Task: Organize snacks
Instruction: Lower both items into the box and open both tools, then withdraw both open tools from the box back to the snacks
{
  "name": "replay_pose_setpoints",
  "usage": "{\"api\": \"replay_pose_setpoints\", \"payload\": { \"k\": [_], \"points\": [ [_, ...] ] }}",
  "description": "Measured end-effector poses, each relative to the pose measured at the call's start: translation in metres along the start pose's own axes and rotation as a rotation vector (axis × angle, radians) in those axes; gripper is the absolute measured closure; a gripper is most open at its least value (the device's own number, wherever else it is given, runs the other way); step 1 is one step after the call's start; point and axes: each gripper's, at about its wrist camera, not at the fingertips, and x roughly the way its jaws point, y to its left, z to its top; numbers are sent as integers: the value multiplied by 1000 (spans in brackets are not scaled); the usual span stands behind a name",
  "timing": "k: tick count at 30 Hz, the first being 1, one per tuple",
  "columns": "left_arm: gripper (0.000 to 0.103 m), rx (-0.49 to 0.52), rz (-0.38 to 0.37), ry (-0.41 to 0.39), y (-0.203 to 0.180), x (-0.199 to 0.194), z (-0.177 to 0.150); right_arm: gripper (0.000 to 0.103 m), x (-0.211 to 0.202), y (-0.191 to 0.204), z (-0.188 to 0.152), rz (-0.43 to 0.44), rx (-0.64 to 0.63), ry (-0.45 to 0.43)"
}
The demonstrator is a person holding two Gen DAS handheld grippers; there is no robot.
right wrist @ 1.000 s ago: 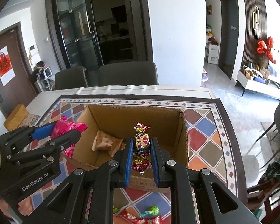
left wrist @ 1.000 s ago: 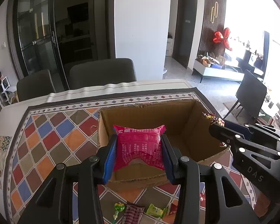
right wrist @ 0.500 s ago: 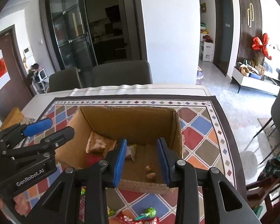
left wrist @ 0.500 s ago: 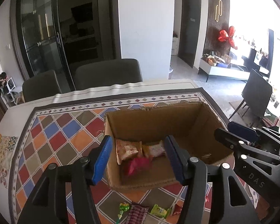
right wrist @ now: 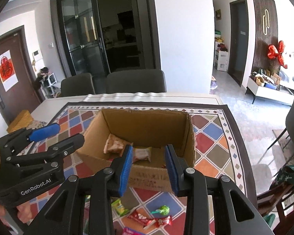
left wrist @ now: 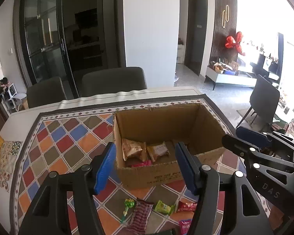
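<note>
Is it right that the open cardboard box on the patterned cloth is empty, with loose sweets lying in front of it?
Not quite: the cardboard box is not empty. The left wrist view shows wrapped snacks inside. The loose sweets do lie in front on the patterned cloth.

A white table [left wrist: 127, 95] carries a colourful diamond-patterned cloth [left wrist: 68, 137], an open cardboard box [left wrist: 152, 174] and loose wrapped snacks [left wrist: 162, 208] near its front edge.
</note>
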Motion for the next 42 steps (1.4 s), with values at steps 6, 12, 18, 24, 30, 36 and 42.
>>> {"api": "replay_pose_setpoints", "payload": {
  "k": [6, 12, 18, 24, 30, 36, 42],
  "points": [
    [39, -7, -3, -9, 4, -17, -18, 68, -15, 8, -15, 17, -13, -3],
    [37, 6, -9, -7, 3, -32, -44, 68, -25, 14, -34, 28, -16, 2],
    [36, 30, -22, 9, 2, -38, -72, 63, -30, 20, -54, 33, -22, 22],
    [36, 38, -36, 29, 2, -40, -94, 63, -29, 24, -81, 41, -16, 61],
    [35, 98, -53, 47, -1, -39, -114, 63, -21, 26, -107, 46, -7, 120],
    [34, 181, -89, 85, -7, -30, -138, 63, -9, 28, -131, 48, 4, 182],
    [34, 212, -131, 110, -7, -19, -158, 63, 2, 32, -152, 40, 12, 229]
  ]
}}
